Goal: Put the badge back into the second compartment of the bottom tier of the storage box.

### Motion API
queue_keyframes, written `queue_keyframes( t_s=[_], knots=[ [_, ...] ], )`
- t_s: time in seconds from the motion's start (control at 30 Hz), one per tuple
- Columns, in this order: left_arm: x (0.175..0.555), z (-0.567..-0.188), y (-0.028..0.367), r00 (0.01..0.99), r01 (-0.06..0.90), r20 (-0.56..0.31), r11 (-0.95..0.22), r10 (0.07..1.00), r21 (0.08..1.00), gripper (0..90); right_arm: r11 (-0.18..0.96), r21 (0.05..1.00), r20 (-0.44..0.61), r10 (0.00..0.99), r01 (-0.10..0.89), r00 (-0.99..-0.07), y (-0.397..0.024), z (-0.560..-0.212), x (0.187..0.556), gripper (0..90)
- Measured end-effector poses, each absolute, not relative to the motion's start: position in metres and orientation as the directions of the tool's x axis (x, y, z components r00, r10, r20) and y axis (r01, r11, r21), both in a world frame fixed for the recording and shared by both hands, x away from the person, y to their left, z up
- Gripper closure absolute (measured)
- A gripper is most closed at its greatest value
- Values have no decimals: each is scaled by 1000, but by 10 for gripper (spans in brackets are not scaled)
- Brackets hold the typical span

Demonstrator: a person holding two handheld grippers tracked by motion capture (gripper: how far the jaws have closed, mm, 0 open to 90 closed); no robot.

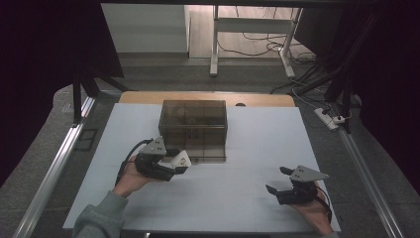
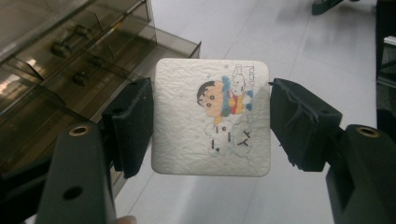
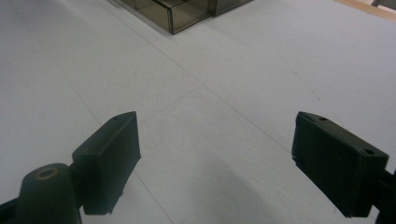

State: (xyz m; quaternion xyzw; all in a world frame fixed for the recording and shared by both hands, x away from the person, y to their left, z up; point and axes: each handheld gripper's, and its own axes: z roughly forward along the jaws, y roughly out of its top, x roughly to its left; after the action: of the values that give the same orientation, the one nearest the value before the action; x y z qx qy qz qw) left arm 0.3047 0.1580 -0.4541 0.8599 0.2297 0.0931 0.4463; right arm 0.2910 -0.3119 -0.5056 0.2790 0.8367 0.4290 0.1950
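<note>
A white square pad (image 2: 187,140) printed with a cartoon figure sits between the jaws of my left gripper (image 2: 211,91), which press on its left and right edges. In the high view the left gripper (image 1: 178,163) holds this pad (image 1: 182,158) just above the table, at the front left corner of a smoky translucent drawer box (image 1: 193,126). The box (image 2: 70,56) shows compartments and handles, with one drawer (image 2: 173,44) drawn out. My right gripper (image 1: 277,180) hovers open near the table's front right. Its jaws (image 3: 217,123) are wide apart with only bare table between them.
A white mat (image 1: 247,148) covers the table, and a wooden strip (image 1: 148,96) shows at its far edge. The box's corner (image 3: 182,11) is far ahead of the right gripper. Metal rails (image 1: 59,158) flank the table, and a power strip (image 1: 329,119) lies on the floor at right.
</note>
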Motion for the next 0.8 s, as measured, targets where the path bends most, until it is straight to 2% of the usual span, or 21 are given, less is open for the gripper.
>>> queue_keyframes(
  t_s=[0.43, 0.8],
  knots=[
    [307, -446, 156, 878, 295, -38, -478, 477, 827, 329, 460, 836, -76, 637, 299, -767, -313, -506, 292, 153],
    [324, -445, 142, 883, 292, -32, -497, 467, 817, 329, 455, 839, -73, 637, 298, -767, -315, -504, 291, 153]
  ],
)
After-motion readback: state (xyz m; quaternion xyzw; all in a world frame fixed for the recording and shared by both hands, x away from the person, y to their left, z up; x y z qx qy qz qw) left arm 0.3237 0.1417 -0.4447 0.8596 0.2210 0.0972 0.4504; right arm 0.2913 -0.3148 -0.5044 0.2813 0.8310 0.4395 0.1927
